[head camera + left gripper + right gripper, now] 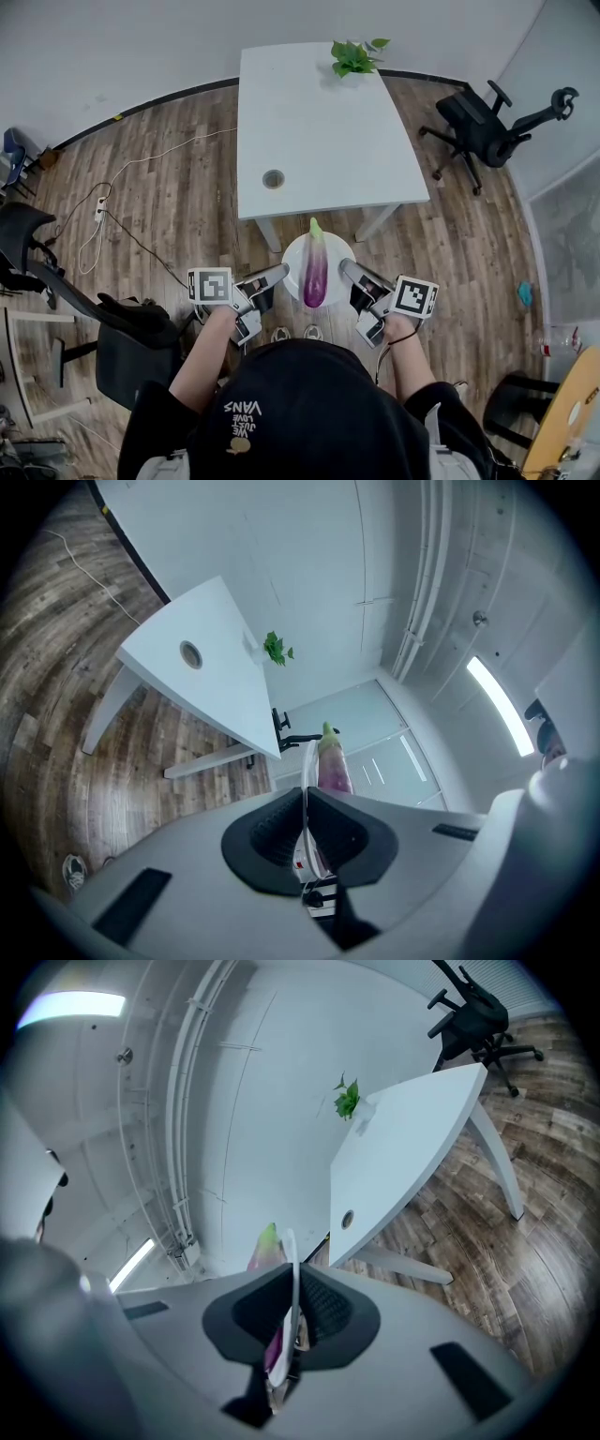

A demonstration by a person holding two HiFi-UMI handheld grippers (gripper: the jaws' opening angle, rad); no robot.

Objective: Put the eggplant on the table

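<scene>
Open tabletop [319,131] ahead (plant [354,56] at far edge)

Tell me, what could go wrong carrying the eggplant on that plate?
The eggplant lies loose on the plate, which the left gripper and right gripper pinch only at opposite rims. If one side dips, it might roll off onto the floor. The thin rim could also slip from a grip before reaching the table.

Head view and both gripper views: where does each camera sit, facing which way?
Head view: on the head, facing steeply down; table, forearms, left tongs, right tongs.
Left gripper view: on left tongs, facing table along jaws shut on plate.
Right gripper view: on right tongs, likewise.
Shared: eggplant, plate, table.
</scene>
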